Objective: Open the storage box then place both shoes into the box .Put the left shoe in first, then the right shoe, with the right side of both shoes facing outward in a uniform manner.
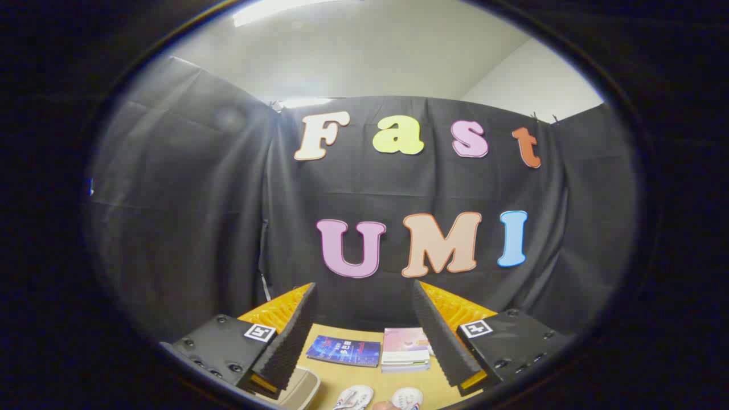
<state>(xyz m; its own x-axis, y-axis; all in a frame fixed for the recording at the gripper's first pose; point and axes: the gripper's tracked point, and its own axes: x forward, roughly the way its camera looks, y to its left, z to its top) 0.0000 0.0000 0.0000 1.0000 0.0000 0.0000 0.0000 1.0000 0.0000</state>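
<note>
Two shoes [379, 397] lie on the tabletop [353, 376] below the wide-open, empty tongs [364, 336] — likely light and soft, best pinched at the heel rim — with the box's pale corner [302, 390] beside the left finger.

My one fisheye camera rides on the hand-held gripper [364, 347], held high and looking forward along its parted ridged black fingers [287, 341], level toward the far booth wall, the tan wooden desk [364, 381] low below.
</note>
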